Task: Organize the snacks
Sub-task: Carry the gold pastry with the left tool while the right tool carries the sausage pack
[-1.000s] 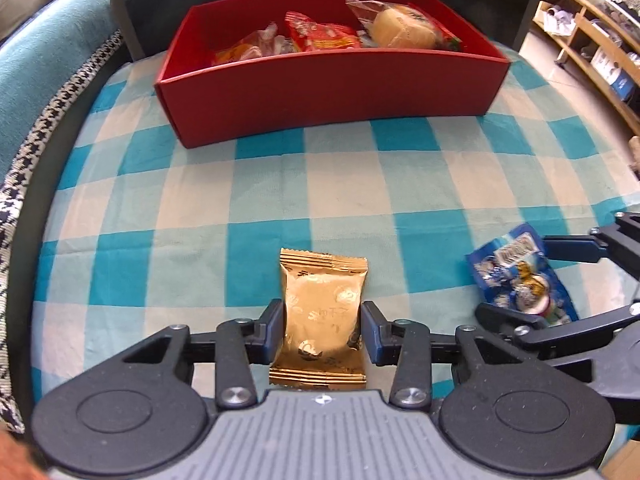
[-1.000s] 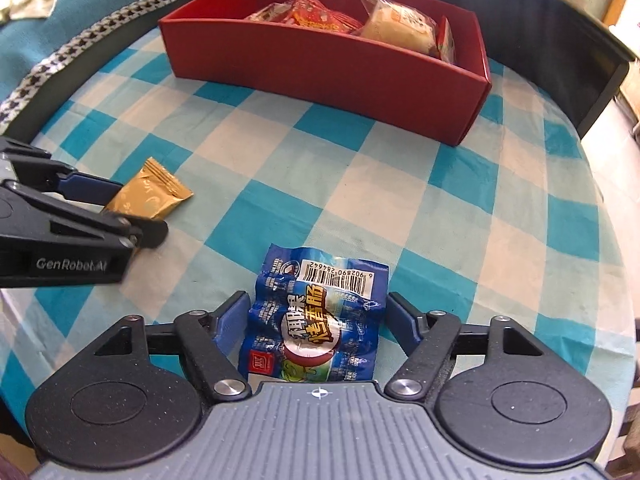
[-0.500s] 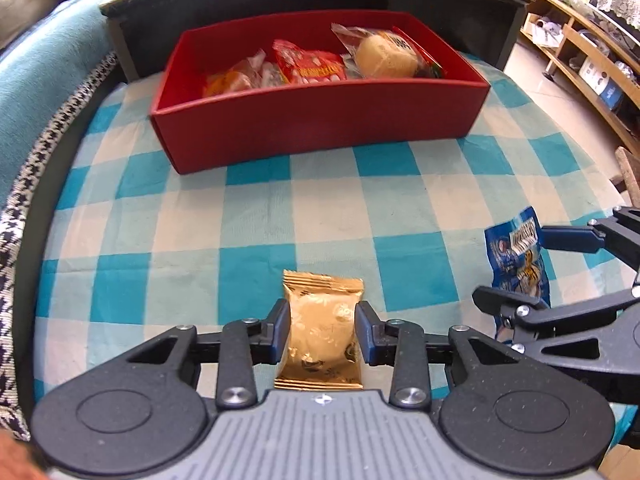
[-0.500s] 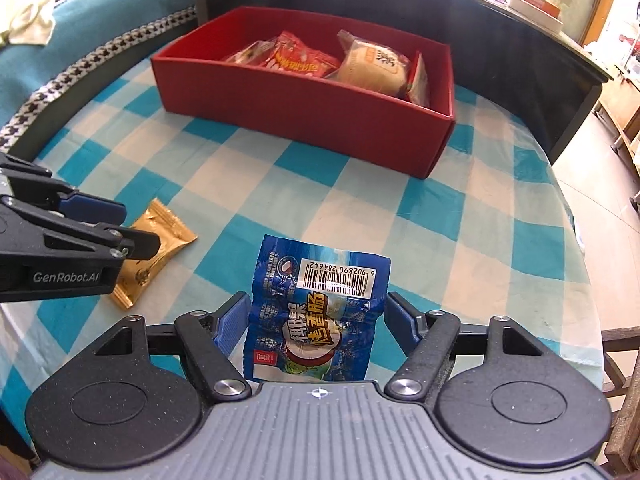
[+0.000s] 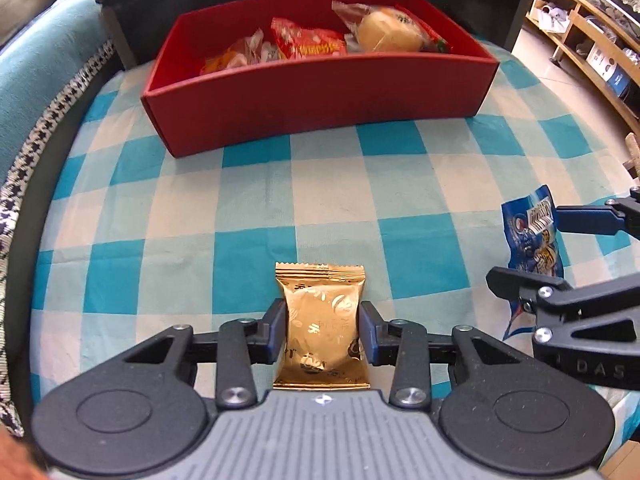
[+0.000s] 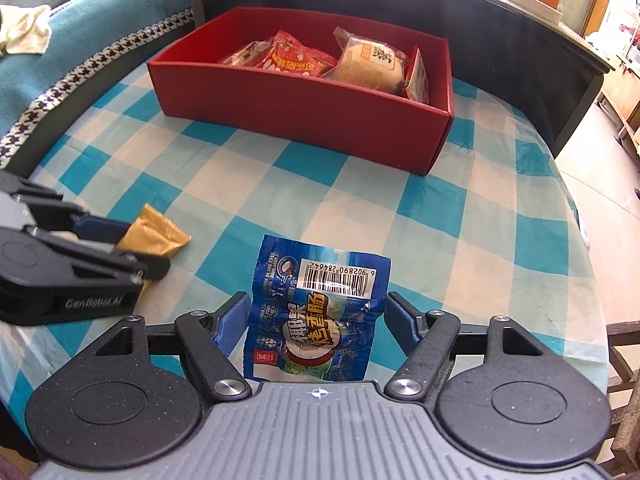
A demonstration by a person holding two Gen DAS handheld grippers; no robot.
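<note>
My left gripper (image 5: pixel 322 328) is shut on a gold snack packet (image 5: pixel 322 320) and holds it above the checked tablecloth. My right gripper (image 6: pixel 316 324) is shut on a blue snack packet (image 6: pixel 316 312), lifted off the cloth. Each gripper shows in the other's view: the right gripper (image 5: pixel 560 256) with the blue packet (image 5: pixel 532 236), the left gripper (image 6: pixel 116 248) with the gold packet (image 6: pixel 156 236). The red box (image 5: pixel 320 100), also in the right wrist view (image 6: pixel 304 120), stands at the far side and holds several snacks.
The blue-and-white checked tablecloth (image 5: pixel 280 208) covers the table. A dark board (image 6: pixel 400 12) rises behind the box. A teal sofa (image 5: pixel 40 72) lies left, wooden shelves (image 5: pixel 592 40) right. The table edge drops off at the right (image 6: pixel 580 240).
Both grippers have risen and pulled back with their packets; the packets are off the cloth and the box looks farther and lower in view.
</note>
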